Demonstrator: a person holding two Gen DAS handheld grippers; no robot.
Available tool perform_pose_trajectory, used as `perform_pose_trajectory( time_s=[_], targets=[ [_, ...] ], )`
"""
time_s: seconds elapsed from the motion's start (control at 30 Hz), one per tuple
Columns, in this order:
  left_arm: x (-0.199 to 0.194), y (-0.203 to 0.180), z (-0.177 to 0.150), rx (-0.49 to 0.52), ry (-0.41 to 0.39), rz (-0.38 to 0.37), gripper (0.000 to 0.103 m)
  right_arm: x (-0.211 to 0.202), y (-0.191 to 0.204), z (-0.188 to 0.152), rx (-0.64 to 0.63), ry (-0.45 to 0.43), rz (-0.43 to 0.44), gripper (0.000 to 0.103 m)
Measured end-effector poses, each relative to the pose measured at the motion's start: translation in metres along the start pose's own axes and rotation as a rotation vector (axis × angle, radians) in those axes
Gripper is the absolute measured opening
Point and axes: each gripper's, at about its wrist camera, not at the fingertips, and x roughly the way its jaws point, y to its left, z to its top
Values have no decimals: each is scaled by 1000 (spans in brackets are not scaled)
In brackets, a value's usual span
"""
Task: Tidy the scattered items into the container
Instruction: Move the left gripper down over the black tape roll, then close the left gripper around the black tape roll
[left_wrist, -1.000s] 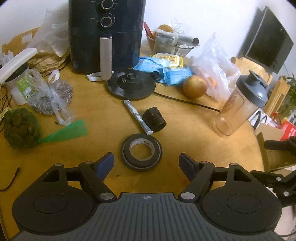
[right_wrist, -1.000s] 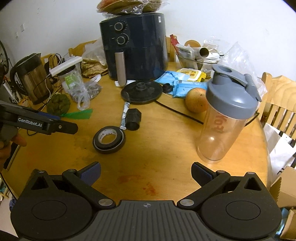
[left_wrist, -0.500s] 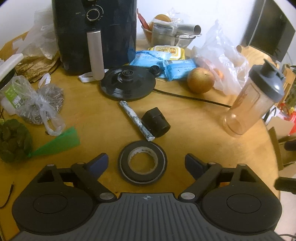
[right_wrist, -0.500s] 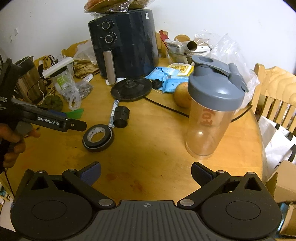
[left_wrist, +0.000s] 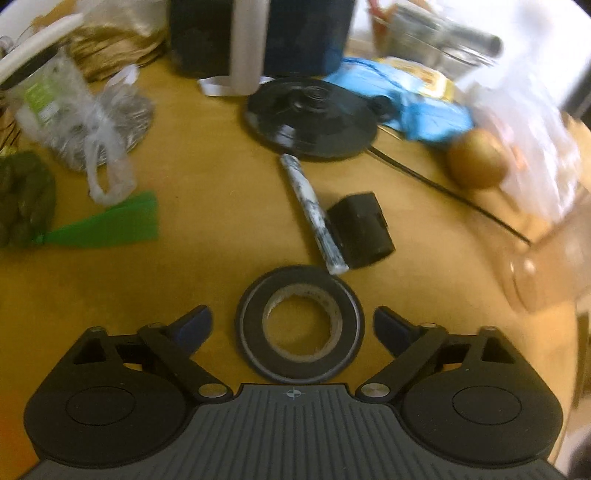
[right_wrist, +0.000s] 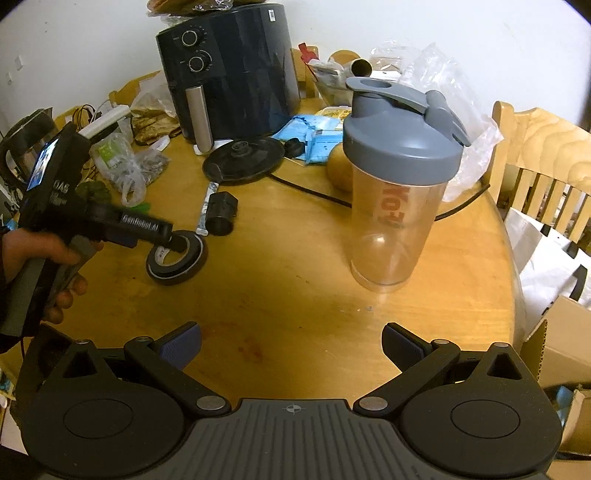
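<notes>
A black tape roll (left_wrist: 299, 328) lies flat on the wooden table (left_wrist: 192, 266). My left gripper (left_wrist: 293, 326) is open, its blue-tipped fingers either side of the roll. Just beyond lie a marbled stick (left_wrist: 314, 214) and a black cylinder (left_wrist: 360, 230). In the right wrist view the left gripper (right_wrist: 173, 240) hangs over the tape roll (right_wrist: 177, 264). My right gripper (right_wrist: 291, 341) is open and empty above bare table, facing a clear shaker bottle (right_wrist: 397, 184) with a grey lid.
A black air fryer (right_wrist: 236, 70) stands at the back with a kettle base (right_wrist: 243, 160) and its cord before it. Bags, an onion (left_wrist: 476, 158), blue packets (left_wrist: 417, 107) and a green strip (left_wrist: 110, 223) lie around. A cardboard box (right_wrist: 561, 354) sits off the right edge.
My left gripper has moved forward and down, so the tape roll now sits between its open fingers. My right gripper has moved closer to the shaker bottle.
</notes>
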Motion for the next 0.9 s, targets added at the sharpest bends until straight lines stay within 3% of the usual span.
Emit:
perform_pose_trajectory(
  time_s=[0.37, 0.57, 0.9],
  targets=[
    [26, -12, 8, -147, 92, 107, 99, 3, -7, 1, -2, 0, -9, 103],
    [42, -21, 7, -137, 142, 193, 103, 3, -9, 1, 2, 4, -13, 103],
    [42, -21, 5, -147, 154, 192, 103, 4, -11, 0, 18, -1, -26, 103]
  ],
)
